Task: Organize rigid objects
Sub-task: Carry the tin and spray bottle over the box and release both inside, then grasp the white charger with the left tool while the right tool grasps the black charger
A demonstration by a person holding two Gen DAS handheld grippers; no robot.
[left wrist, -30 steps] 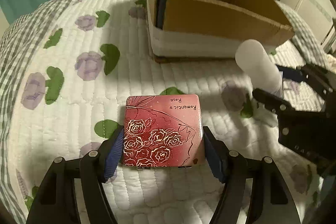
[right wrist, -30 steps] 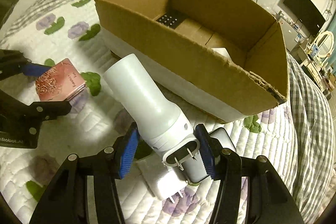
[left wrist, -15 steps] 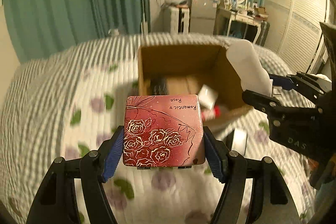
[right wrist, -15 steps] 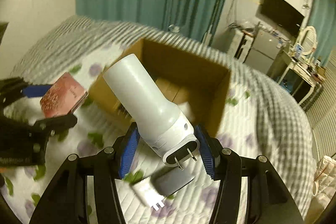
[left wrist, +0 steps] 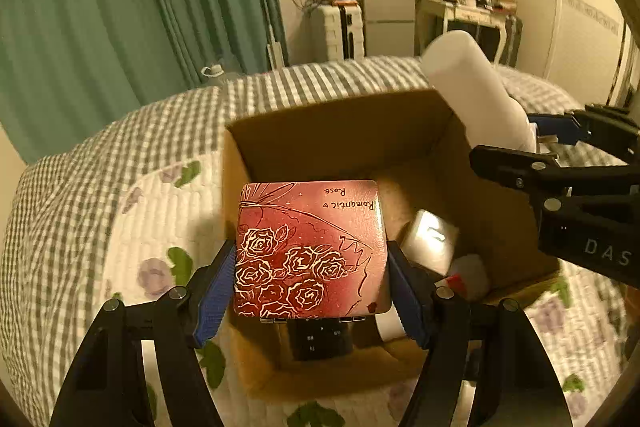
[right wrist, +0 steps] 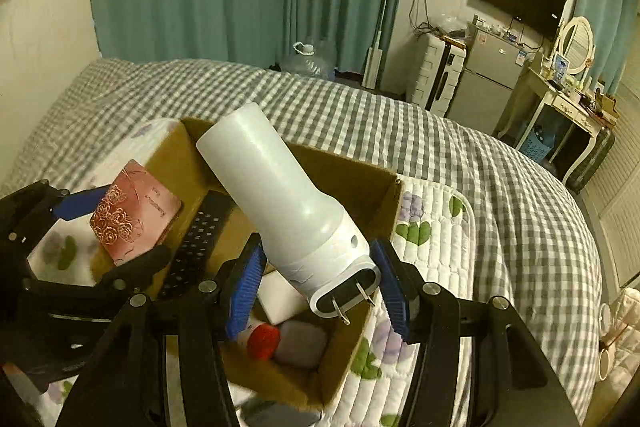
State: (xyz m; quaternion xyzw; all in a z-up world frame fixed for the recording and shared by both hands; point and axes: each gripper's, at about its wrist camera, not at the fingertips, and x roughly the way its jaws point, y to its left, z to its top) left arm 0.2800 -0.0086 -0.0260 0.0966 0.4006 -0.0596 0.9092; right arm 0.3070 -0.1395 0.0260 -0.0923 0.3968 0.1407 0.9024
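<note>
The left gripper (left wrist: 311,291) has its jaws set fairly wide and clamped on a flat, square dark-red tin with white line-drawn roses and the words "Romantic Rose" on its lid (left wrist: 310,247). Its blue ribbed pads (left wrist: 214,293) press against the tin's two opposite side edges, and the tin lies lid-up between them. The tin hangs in the air over the near left part of an open brown cardboard box (left wrist: 344,143) that sits on a bed with a white quilted floral cover (left wrist: 160,227) and a grey-and-white checked blanket (right wrist: 480,163).

The right gripper (right wrist: 320,287) has its jaws closed to a narrower gap on a white plastic cylindrical device with a two-pin plug at its base (right wrist: 288,203). The blue pads (right wrist: 394,291) grip the wider plug end, and the long white barrel tilts up and away from the jaws, above the box opening. In the left wrist view this same device shows at the upper right, over the box's far right corner.

Inside the box lie a black flat object with rows of small dots (right wrist: 196,239), a white block (right wrist: 280,297), a small item with a red cap (right wrist: 263,342), and a pale grey rounded object (right wrist: 302,345). Neither held thing touches the box contents.
</note>
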